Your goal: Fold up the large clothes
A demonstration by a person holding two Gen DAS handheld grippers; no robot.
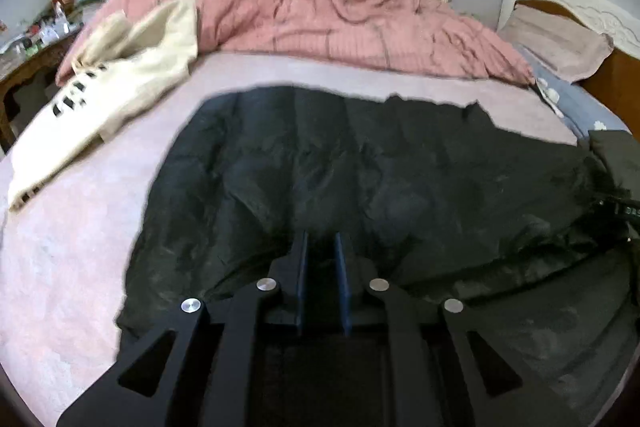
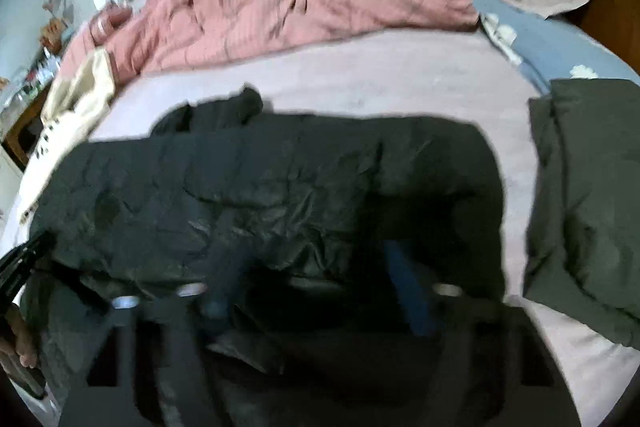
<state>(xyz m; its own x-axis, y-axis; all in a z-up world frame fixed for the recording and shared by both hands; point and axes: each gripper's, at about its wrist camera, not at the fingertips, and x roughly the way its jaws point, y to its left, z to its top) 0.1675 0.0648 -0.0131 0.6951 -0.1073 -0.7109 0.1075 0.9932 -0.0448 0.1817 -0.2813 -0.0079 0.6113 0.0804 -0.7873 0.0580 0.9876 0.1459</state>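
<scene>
The right wrist view is smearing with motion blur: the right gripper (image 2: 316,267) is showing only as soft dark shapes, so contact between its blue pads (image 2: 404,279) and the black garment (image 2: 280,187) cannot be told. The garment's near edge is disappearing beneath the gripper body in both views. At the left edge, the left gripper (image 2: 24,259) and the hand (image 2: 18,339) holding it are being cut off by the frame. A second dark garment (image 2: 588,195) is running out of view at the right. The items on the side table (image 1: 36,31) are too small to identify. The cream garment (image 1: 108,87) is partly overlapping the pink duvet (image 1: 320,23), hiding its corner.
</scene>
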